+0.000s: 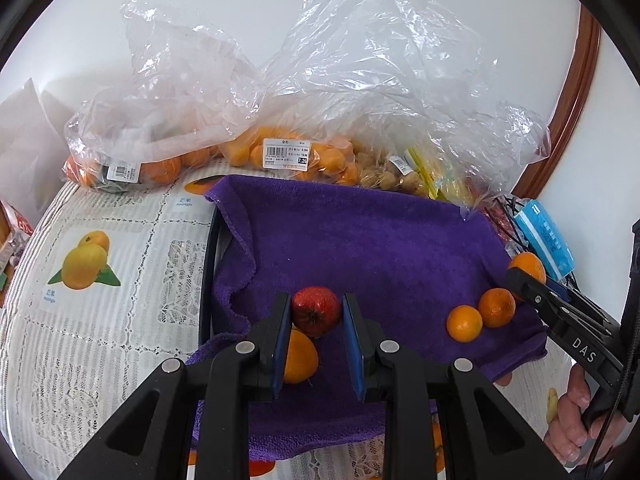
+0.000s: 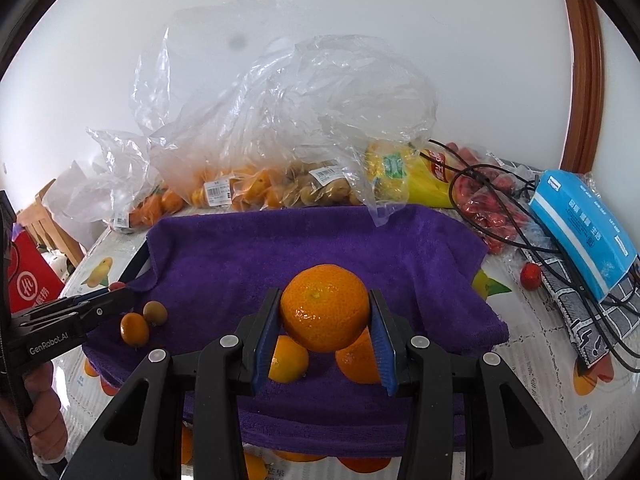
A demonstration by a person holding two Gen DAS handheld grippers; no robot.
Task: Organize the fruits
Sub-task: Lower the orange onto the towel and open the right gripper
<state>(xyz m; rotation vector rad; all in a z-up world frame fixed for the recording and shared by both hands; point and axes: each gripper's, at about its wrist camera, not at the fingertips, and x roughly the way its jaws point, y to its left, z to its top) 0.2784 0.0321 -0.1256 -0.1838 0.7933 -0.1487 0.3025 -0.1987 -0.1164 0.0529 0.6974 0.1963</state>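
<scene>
Plastic bags (image 2: 280, 120) behind purple towel (image 2: 320, 248), cables (image 2: 560, 264) and tissue pack (image 2: 588, 232) right

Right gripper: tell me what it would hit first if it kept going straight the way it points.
The right gripper, shut on an orange, points down at the purple towel. Two oranges lie just below the held one, so it would probably meet them first; depth is hard to judge.
</scene>
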